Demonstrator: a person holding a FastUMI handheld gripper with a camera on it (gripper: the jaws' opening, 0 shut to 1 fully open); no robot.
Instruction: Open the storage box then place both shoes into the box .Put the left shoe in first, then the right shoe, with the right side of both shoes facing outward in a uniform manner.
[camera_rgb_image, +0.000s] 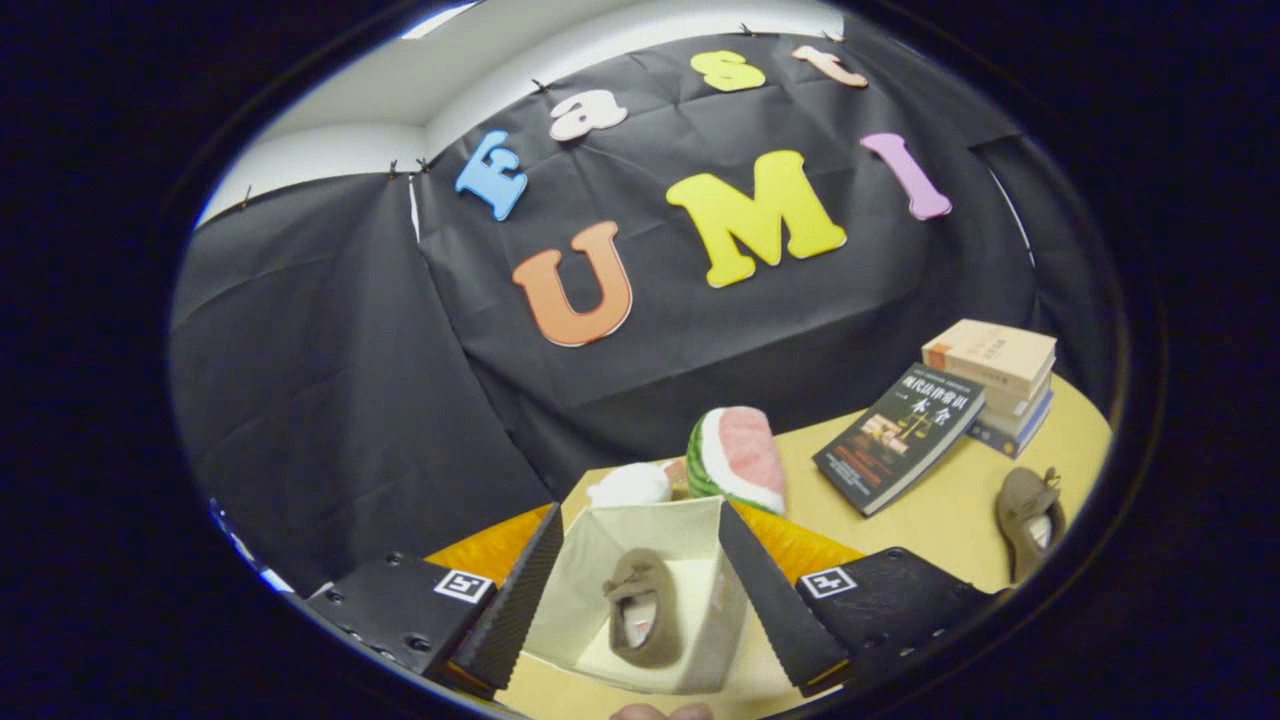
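We see the claw (640, 600) spread wide and holding nothing, its fingers flanking the open storage box (690, 525). One shoe (640, 608) already lies inside the box; we judge the first placement done. The second shoe (1028, 518) remains on the surface (940, 520), off to the right. Beyond, a watermelon plush (740, 458) and books (900, 438) stand clear of the route.

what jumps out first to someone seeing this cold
An open pale storage box sits between the spread fingers of the gripper, with one brown shoe already inside. Beyond it lies a watermelon-slice plush. The other brown shoe waits on the yellow table near a stack of books.
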